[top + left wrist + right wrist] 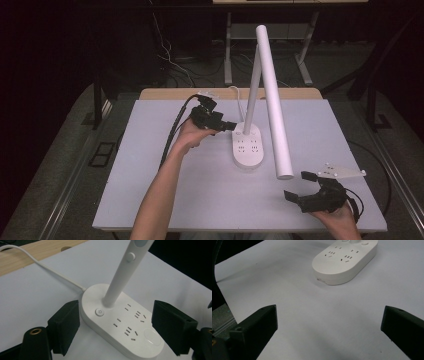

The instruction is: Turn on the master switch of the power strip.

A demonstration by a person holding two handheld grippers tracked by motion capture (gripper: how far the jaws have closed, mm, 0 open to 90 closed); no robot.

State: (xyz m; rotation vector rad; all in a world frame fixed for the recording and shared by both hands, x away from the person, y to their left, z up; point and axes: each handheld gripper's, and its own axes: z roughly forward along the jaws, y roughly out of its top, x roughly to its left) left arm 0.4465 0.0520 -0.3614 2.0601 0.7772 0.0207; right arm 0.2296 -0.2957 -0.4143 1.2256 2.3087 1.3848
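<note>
Desk lamp base (248, 146): power button not yet pressed.
High view: your left gripper (226, 125) reaches the base's rear end on the grey table (165, 200); your right gripper (300, 185) rests with its jaws apart near the front edge, dark room beyond.
Left gripper view: jaws apart, straddling the base beside the power button (99, 312).
Right gripper view: jaws apart over bare tabletop.

One desk lamp (260, 100), two tongs (227, 126) (300, 186)
</note>
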